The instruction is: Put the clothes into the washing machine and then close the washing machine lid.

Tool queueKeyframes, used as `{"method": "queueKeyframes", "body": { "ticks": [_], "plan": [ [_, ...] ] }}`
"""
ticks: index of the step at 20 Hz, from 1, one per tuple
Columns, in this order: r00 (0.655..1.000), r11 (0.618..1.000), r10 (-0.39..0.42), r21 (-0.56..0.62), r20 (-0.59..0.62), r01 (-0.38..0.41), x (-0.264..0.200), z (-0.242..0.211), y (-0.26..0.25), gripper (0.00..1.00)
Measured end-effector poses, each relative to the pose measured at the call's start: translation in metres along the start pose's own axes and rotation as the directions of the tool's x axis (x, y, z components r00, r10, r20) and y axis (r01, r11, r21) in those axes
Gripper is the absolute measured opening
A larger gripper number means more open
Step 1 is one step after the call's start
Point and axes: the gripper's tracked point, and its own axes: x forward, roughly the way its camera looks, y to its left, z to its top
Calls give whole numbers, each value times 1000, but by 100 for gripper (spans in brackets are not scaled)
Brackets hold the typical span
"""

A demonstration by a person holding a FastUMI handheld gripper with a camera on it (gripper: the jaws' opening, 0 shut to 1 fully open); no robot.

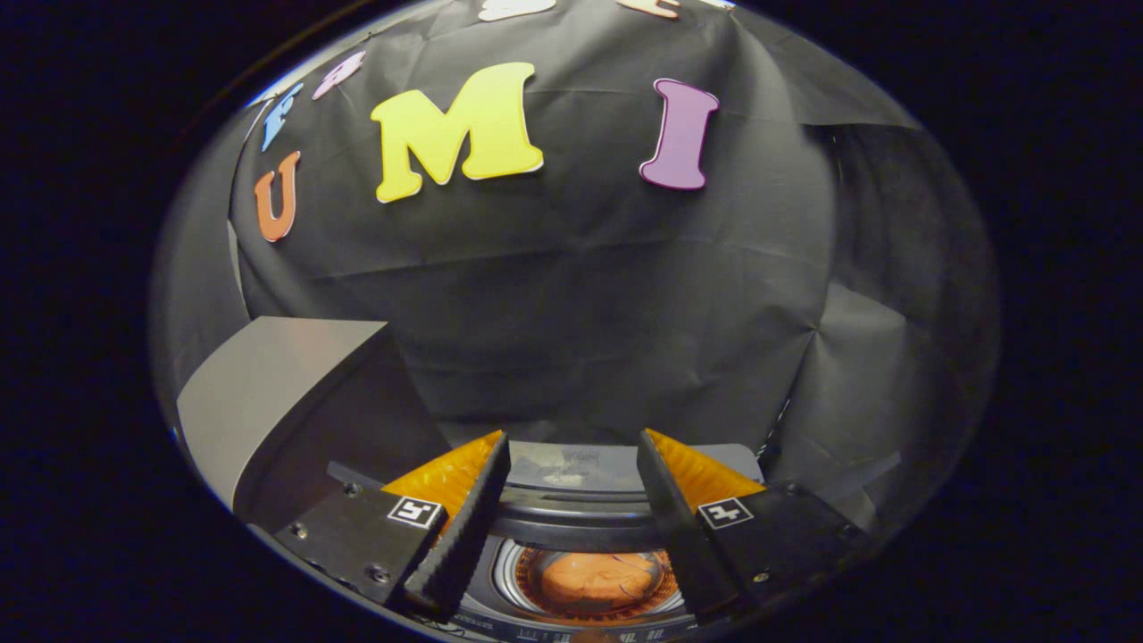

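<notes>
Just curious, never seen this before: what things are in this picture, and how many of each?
Gripper, fingers open, nothing between them: 1
Washing machine, drum open: 1
Raised grey lid: 1
Orange clothes in the drum: 1
Total: 4

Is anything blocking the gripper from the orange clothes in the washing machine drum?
Nothing visible does. The open gripper holds nothing; the orange clothes lie in the drum below, seen between its fingers.

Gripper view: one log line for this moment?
hand-held gripper open, empty | above washing machine drum | orange clothes inside | lid raised | close pending
</notes>
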Motion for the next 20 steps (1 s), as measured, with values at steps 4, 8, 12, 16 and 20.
{"method": "queueKeyframes", "body": {
  "ticks": [4,8,12,16,20],
  "plan": [
    [999,1000,-13,26,-48,14,-5,-34,-7,91],
    [993,998,-13,66,-116,21,-15,-81,-8,89],
    [991,995,-39,82,-128,50,-35,-103,-11,89],
    [999,998,-48,35,-26,49,-95,-90,6,92],
    [993,998,-65,-12,96,67,-183,-81,29,92]
  ]
}}
